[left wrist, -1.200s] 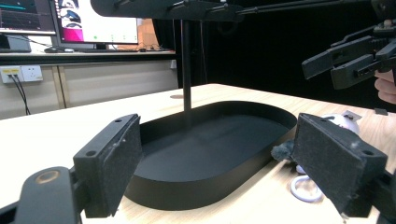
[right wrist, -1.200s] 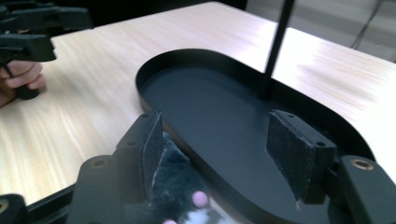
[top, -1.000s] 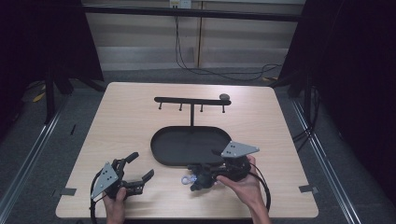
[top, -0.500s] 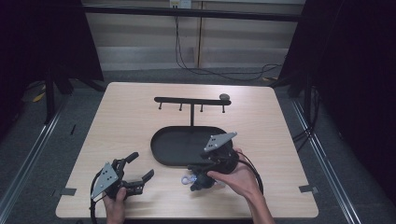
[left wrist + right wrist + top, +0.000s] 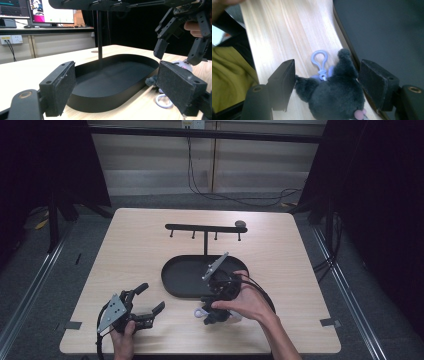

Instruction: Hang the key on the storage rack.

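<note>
My right gripper [image 5: 327, 82] straddles a fuzzy grey plush [image 5: 337, 92] with lilac plastic clip [image 5: 319, 60], jaws wide, beside the matte oval tray [image 5: 185, 275]. Left gripper [image 5: 145, 305] gapes empty.

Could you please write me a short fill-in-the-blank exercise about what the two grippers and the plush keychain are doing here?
1. The right gripper has its jaws either side of a dark plush ____.
2. The keychain's clip is pale ____.
3. The oval tray is ____ in colour.
4. The left gripper has its jaws ____.

Missing words: keychain; blue; black; open
</note>
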A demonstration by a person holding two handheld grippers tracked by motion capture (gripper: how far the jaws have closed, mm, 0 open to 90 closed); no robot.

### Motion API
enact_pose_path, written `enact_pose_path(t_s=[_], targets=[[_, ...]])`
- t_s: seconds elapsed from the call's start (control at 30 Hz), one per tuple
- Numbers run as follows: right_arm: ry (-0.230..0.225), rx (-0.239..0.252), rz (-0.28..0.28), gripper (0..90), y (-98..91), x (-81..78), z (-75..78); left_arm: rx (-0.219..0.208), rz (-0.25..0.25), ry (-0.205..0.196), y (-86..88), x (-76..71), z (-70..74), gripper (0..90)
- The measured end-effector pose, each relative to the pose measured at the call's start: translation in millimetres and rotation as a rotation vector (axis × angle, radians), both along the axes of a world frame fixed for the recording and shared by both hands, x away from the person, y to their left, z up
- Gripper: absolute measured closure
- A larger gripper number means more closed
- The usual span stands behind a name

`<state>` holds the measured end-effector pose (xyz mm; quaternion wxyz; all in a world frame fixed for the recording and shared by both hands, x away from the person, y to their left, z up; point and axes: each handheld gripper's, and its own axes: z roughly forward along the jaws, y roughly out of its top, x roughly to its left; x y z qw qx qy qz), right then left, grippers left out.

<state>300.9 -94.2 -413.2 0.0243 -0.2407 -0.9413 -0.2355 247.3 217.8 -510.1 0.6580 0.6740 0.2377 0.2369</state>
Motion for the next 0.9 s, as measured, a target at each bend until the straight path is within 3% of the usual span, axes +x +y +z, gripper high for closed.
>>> enact_pose_path(t_s=[0.07,0.23,0.33,0.4,0.6,0.73,0.9], targets=[[0.002,-0.009,0.019,40.9,3.0,3.4,0.8,-0.003,0.006,0.002,-0.1,-0.3,-0.1,15.6],[0.083,-0.070,0.108,56.9,16.2,8.3,-0.2,-0.002,0.006,0.002,0.0,-0.4,0.0,15.6],[0.119,-0.102,0.142,63.2,23.2,12.6,-4.5,-0.004,0.007,0.003,-0.1,-0.4,0.0,15.6],[0.114,-0.120,0.164,66.5,26.2,15.3,-6.6,-0.004,0.007,0.002,-0.1,-0.4,0.0,15.6],[0.177,-0.159,0.200,69.0,33.4,21.6,-14.7,0.001,0.000,0.000,0.1,-0.1,0.0,15.6],[0.188,-0.217,0.209,70.5,39.3,22.7,-25.0,-0.002,0.007,0.002,0.0,-0.4,0.0,15.6],[0.199,-0.219,0.213,70.6,41.1,25.0,-31.1,-0.002,0.007,0.002,0.0,-0.4,0.0,15.6]])
